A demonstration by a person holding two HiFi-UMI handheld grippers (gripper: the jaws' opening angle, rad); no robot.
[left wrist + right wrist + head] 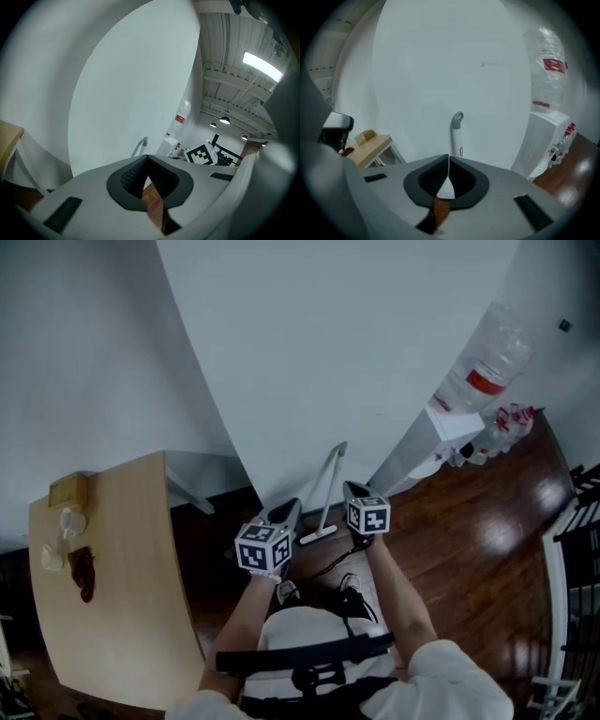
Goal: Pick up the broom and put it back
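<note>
Left gripper (147, 158): jaws together, tips meeting, nothing btwn them; only a strip of wood floor (154, 206) shows through the gap lower down. Right gripper (449, 159): same, tips closed on each other, empty. Just beyond the right tips the broom (456, 129) handle stands upright, grey loop at top, white shaft w/ a small red mark, not touched by either gripper. From the left gripper view the loop shows just above the jaws, w/ the right gripper's marker cube (204, 154) off to the right.

Head view: both grippers held out in front of the person, side by side, cubes up, pointing at the white wall (356, 352). Broom is btwn them & a bit further out, leaning vs. that wall, its head down on the floor. Person's shoes (349, 594) below, near the broom head.

Further out: water dispenser (441, 432) to the right w/ a big bottle (487, 362) on top, small red-capped bottles (511, 418) beside it. Left side: light wood table (122, 615) carrying a small box (68, 490), two white cups (70, 521) & a dark brown item (82, 573)
</note>
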